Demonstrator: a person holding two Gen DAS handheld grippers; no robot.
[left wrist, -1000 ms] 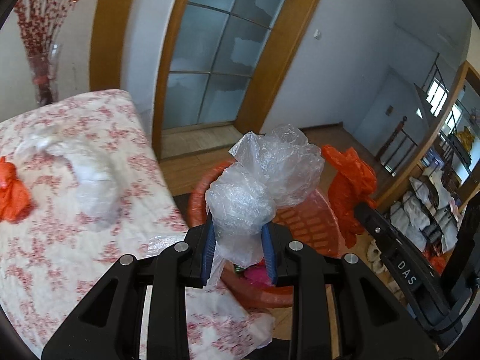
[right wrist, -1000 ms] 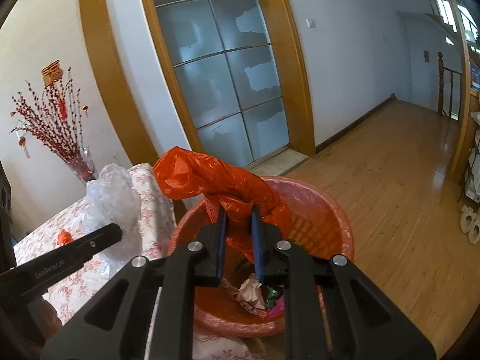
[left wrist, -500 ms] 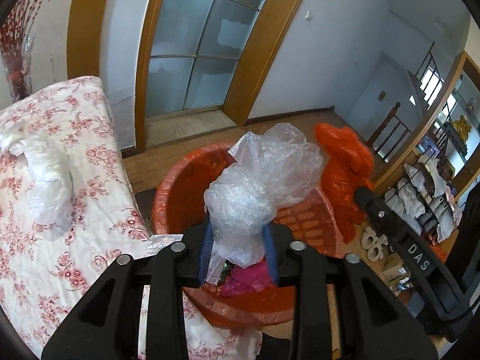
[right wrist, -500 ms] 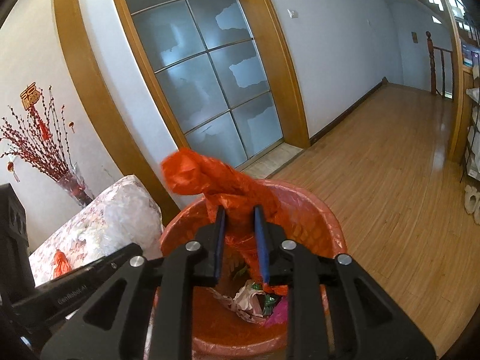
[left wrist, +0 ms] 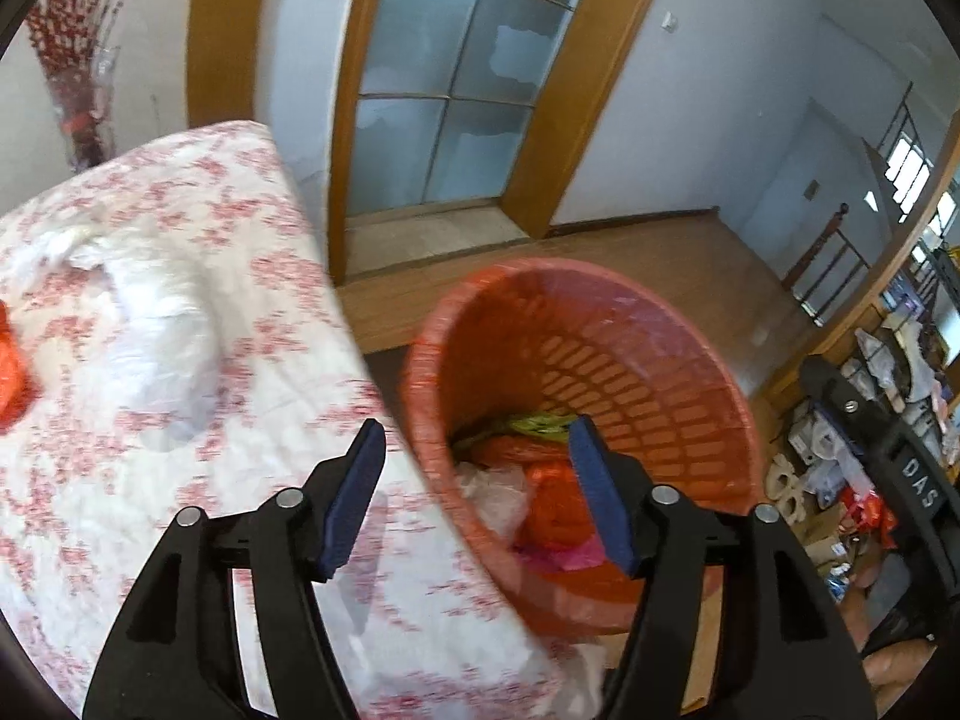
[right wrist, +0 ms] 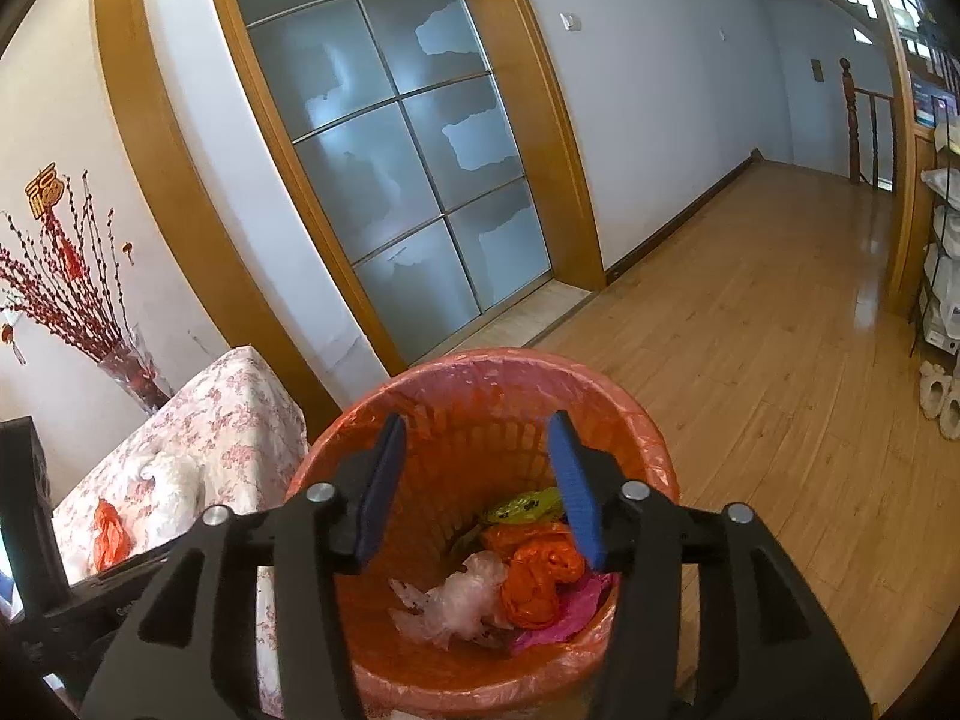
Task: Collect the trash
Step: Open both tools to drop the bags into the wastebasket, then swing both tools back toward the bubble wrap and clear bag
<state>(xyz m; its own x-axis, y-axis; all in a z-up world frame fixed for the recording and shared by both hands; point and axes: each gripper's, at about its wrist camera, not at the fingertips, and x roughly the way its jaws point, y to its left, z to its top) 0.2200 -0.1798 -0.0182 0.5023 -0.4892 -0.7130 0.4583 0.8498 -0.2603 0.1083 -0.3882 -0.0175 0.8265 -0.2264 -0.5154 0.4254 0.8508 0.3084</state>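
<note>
An orange-red trash basket (left wrist: 672, 360) (right wrist: 480, 372) stands on the floor beside the table. Inside lie a clear plastic bag (right wrist: 462, 600) (left wrist: 498, 498), an orange bag (right wrist: 540, 576) (left wrist: 555, 504) and other scraps. My left gripper (left wrist: 477, 492) is open and empty over the basket's near rim. My right gripper (right wrist: 477, 480) is open and empty above the basket. On the floral tablecloth (left wrist: 252, 228) lie a clear plastic bag (left wrist: 162, 324) (right wrist: 174, 474) and an orange bag (left wrist: 9, 372) (right wrist: 111, 534).
A glass door with a wooden frame (right wrist: 390, 138) stands behind the basket. A vase of red branches (right wrist: 126, 360) stands at the table's far end. Wooden floor (right wrist: 750, 330) stretches right. Cluttered shelves (left wrist: 888, 372) and slippers (right wrist: 939, 396) are at the right.
Both grippers opened and dropped their bags into the basket: the clear bag from the left, the orange bag from the right. The left view swung back towards the table.
</note>
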